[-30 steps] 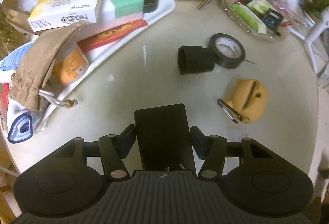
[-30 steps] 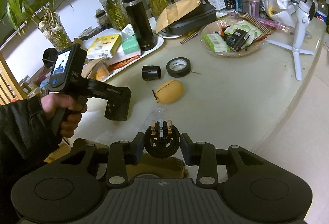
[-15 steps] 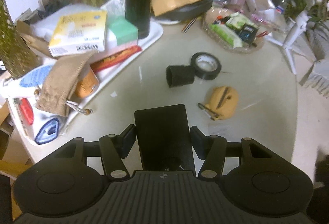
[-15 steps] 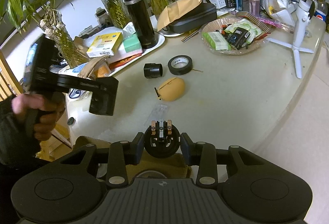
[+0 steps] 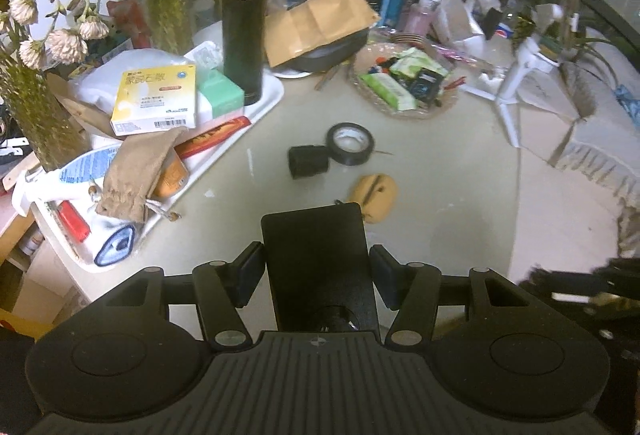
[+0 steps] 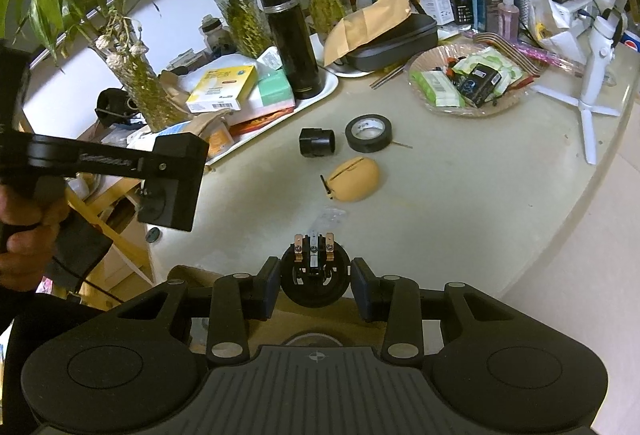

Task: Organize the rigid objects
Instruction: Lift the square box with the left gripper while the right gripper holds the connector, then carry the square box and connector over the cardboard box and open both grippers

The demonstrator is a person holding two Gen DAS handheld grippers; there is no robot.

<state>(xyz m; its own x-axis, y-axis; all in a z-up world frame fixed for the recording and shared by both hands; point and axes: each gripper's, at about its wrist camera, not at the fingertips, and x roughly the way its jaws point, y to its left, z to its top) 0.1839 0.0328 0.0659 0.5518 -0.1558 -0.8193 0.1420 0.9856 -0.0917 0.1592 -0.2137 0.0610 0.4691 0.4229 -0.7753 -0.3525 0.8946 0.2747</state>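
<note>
My left gripper (image 5: 317, 267) is shut on a flat black rectangular box (image 5: 318, 259), held above the near edge of the round table (image 5: 440, 195). My right gripper (image 6: 316, 281) is shut on a round black plug part (image 6: 314, 277) with metal contacts. On the table lie a black tape roll (image 5: 350, 144), a short black cylinder (image 5: 308, 161) and a tan egg-shaped case (image 5: 376, 197). They also show in the right wrist view: the tape roll (image 6: 368, 133), the cylinder (image 6: 317, 142) and the case (image 6: 356, 179). The left gripper with the box (image 6: 174, 181) shows there too.
A white tray (image 5: 256, 111) at the left holds boxes, a tan pouch (image 5: 136, 171) and a black flask (image 5: 244, 31). A dish of packets (image 5: 404, 83), a brown envelope (image 5: 320, 21), plant vases and a white tripod stand (image 5: 516, 79) crowd the back.
My left gripper has pulled back and up from the table with the box, so the tabletop objects look smaller and farther. My right gripper has stayed nearly still.
</note>
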